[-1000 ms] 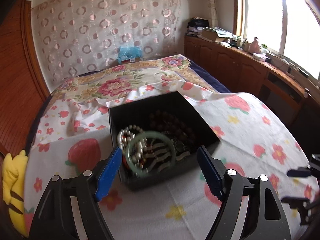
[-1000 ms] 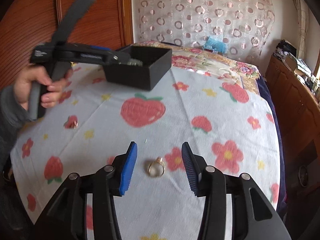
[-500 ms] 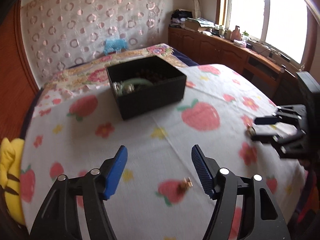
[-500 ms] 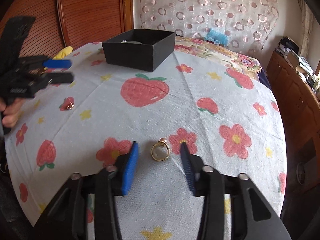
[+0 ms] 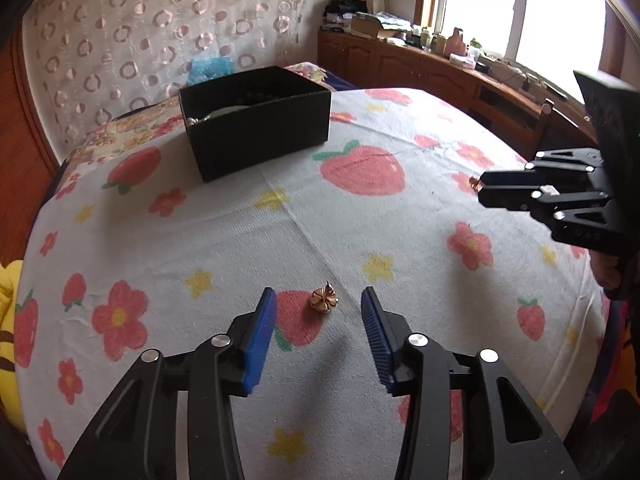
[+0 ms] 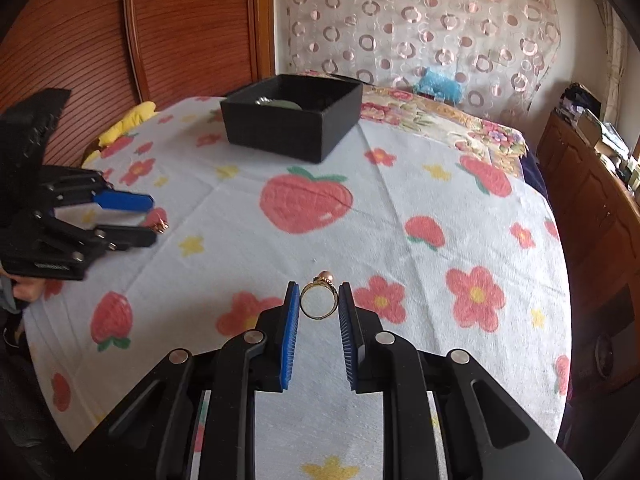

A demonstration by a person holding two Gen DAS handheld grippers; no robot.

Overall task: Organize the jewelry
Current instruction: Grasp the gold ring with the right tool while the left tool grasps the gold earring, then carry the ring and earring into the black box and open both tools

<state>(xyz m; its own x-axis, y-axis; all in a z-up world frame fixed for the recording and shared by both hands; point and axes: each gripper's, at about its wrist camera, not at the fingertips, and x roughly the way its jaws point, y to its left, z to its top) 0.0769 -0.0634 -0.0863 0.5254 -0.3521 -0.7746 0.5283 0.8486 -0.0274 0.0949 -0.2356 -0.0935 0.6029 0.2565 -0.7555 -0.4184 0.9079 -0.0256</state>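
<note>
Left wrist view: a small gold flower-shaped earring (image 5: 323,301) lies on the strawberry-and-flower printed white cloth (image 5: 248,240) covering the bench, lower centre of the frame. Its short post points toward the top of the frame. The left tongs (image 5: 318,322) straddle it about half open and closing; neither blue pad touches the earring. An open black square cardboard box (image 5: 260,136) holding jewelry stands at upper centre. The right tongs (image 5: 486,190) enter from the right edge.

Right wrist view: a gold ring with a pinkish pearl (image 6: 319,300) sits at lower centre, hoop face toward the camera, pearl pointing to the top of the frame. The right tongs, narrowly open and closing, flank the hoop; the pads are at the band, but contact cannot be confirmed. The left tongs are at left, the box at upper centre.
</note>
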